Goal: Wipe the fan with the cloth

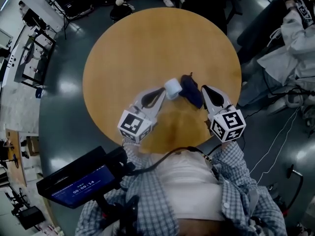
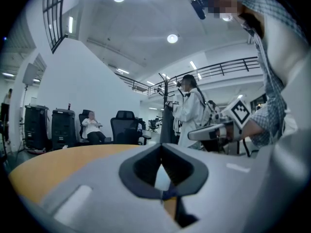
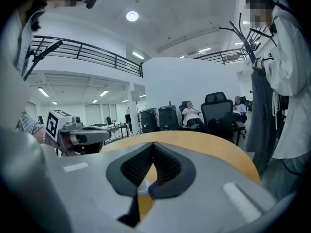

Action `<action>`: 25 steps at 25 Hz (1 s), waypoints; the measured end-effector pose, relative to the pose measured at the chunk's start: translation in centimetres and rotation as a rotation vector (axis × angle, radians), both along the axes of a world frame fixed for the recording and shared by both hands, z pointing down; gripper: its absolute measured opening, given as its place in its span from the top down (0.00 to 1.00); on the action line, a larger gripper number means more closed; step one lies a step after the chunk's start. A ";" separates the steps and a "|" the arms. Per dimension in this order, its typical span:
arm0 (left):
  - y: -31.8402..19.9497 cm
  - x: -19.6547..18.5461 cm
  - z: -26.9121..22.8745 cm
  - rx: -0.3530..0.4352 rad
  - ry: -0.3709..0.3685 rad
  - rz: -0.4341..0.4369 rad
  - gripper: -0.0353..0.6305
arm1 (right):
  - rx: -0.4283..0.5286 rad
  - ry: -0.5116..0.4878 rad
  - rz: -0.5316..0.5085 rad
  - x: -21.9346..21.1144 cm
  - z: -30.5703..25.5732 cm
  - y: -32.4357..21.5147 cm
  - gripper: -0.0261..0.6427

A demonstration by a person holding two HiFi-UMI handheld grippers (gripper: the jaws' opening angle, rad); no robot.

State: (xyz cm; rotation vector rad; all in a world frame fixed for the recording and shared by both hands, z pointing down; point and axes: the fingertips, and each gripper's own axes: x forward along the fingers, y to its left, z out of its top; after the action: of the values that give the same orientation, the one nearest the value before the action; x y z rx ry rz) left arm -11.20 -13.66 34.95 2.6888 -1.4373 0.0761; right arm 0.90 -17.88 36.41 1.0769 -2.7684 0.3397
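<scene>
Head view: your L gripper [image 1: 165,93] is clamped on the white fan [image 1: 173,88] above the round table [image 1: 123,48], near edge. Your R gripper [image 1: 204,89] pinches the dark cloth [image 1: 192,92], touching the fan's right side. L gripper view: jaws together. R gripper view: jaws together too.

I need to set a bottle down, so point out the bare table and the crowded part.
The table is bare across its far half and beside both side rims. It is crowded only at the near edge, where the fan and cloth are bunched between the left gripper and right gripper.
</scene>
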 end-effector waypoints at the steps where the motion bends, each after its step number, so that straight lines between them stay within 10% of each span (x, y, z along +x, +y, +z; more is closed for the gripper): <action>1: -0.2 0.2 -0.1 0.000 0.000 0.003 0.95 | 0.005 0.002 -0.004 0.1 -0.2 -0.1 0.96; 25: -0.2 1.0 -0.6 0.007 0.038 0.005 0.95 | -0.028 0.052 -0.031 0.4 0.8 0.5 0.96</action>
State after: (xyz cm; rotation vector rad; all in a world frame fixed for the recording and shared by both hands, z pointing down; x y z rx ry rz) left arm -10.20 -13.86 34.30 2.6845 -1.4235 0.0198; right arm 1.26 -17.35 37.25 1.0201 -2.7233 0.3404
